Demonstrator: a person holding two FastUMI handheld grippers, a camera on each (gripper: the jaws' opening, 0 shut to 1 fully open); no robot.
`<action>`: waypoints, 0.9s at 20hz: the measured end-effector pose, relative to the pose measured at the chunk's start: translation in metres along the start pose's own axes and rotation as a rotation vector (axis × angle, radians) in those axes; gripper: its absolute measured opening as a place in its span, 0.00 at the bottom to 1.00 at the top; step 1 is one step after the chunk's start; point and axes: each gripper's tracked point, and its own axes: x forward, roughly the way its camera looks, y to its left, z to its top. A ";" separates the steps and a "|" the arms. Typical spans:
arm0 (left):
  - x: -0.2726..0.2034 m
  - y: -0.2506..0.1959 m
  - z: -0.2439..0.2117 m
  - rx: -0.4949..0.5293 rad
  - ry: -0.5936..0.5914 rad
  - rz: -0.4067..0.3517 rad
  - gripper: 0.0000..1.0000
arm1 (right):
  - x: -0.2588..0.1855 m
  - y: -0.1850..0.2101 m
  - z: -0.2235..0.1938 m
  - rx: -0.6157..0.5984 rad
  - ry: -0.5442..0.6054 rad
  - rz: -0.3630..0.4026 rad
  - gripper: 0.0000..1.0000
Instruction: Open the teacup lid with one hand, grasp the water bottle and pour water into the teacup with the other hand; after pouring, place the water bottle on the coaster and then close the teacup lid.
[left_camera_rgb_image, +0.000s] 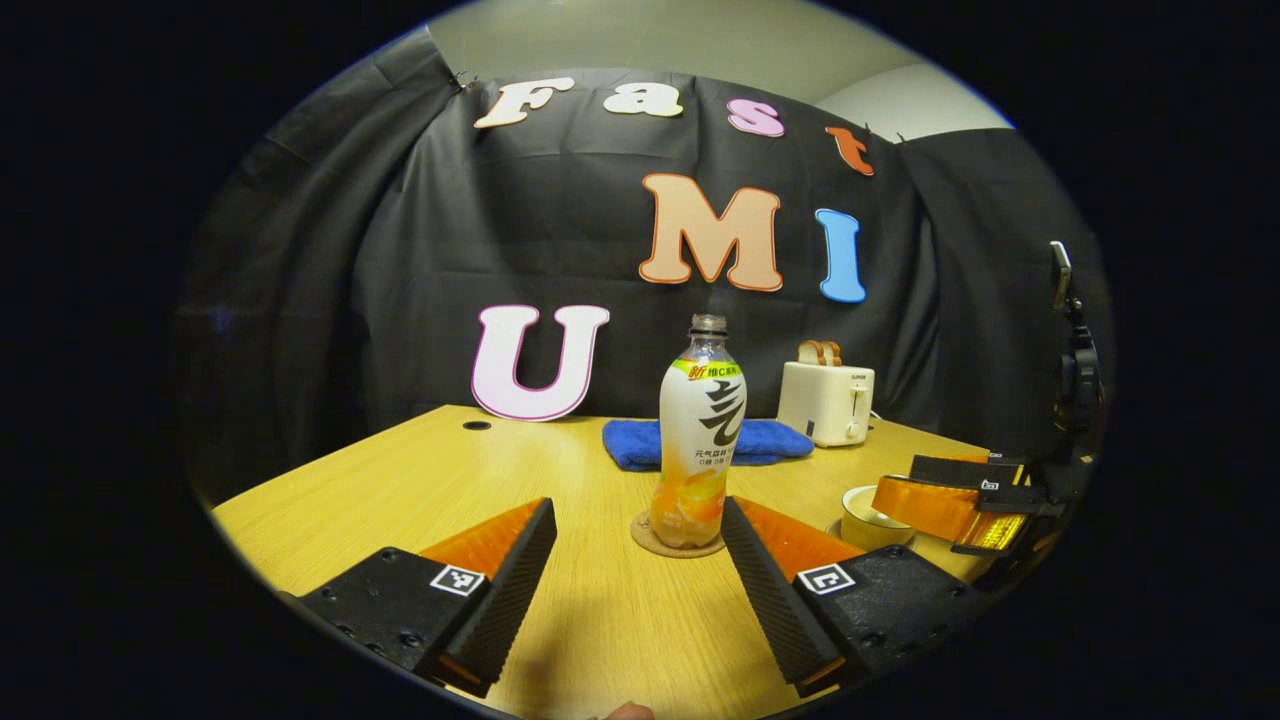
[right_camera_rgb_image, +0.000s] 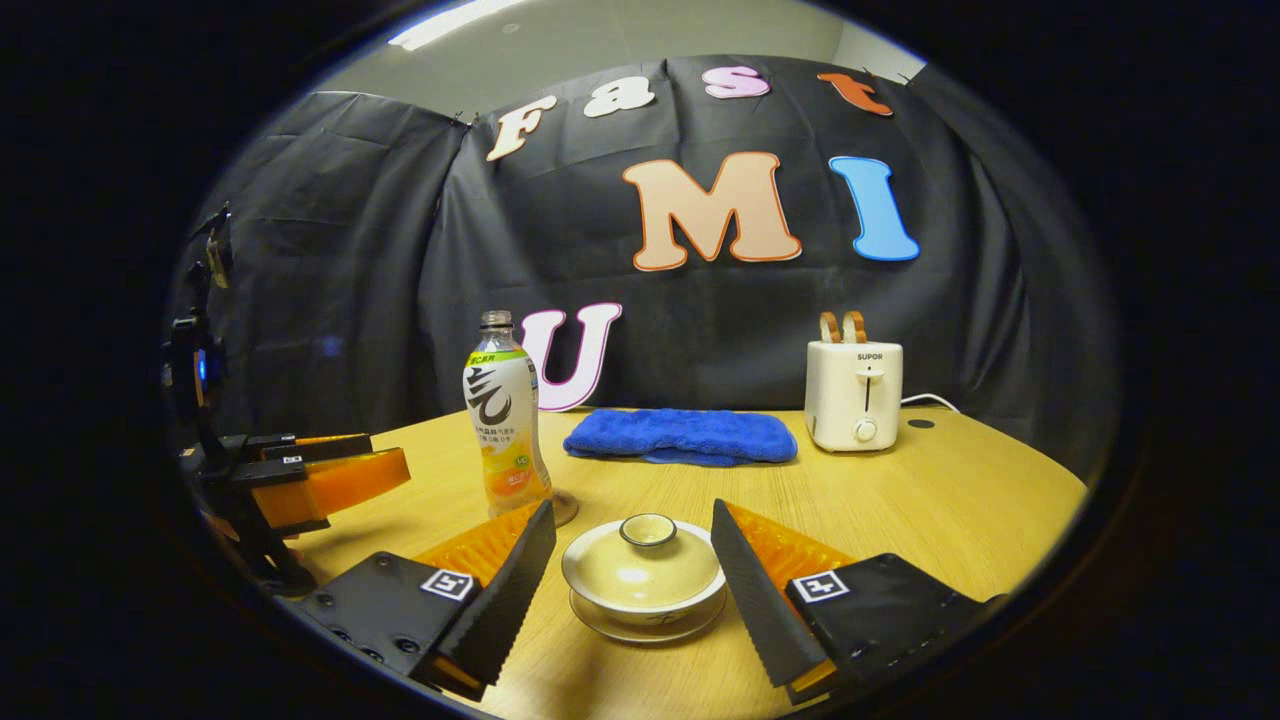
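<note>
Right gripper (right_camera_rgb_image: 632, 560) jaws wide, flanking lidded teacup (right_camera_rgb_image: 644, 573) on its saucer, not touching. Left gripper (left_camera_rgb_image: 640, 545) jaws wide, facing uncapped water bottle (left_camera_rgb_image: 700, 440) upright on coaster (left_camera_rgb_image: 645, 535). Blue towel (right_camera_rgb_image: 682, 436), toaster (right_camera_rgb_image: 854, 395) behind.

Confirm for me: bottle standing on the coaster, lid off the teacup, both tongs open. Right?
Not quite: the lid sits on the teacup, as the right gripper view shows, between the open right tongs. The rest holds: the bottle stands on the coaster in the left gripper view, and the left tongs are open too.
</note>
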 end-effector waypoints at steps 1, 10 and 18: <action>-0.002 -0.001 0.001 0.000 -0.009 0.005 0.96 | -0.003 -0.003 0.001 -0.005 -0.013 -0.016 0.95; -0.018 -0.013 0.004 0.093 -0.039 0.056 0.95 | -0.039 -0.006 0.011 -0.011 -0.099 -0.101 0.95; -0.018 -0.005 0.002 0.096 -0.033 0.097 0.95 | -0.050 -0.018 0.013 -0.011 -0.115 -0.174 0.99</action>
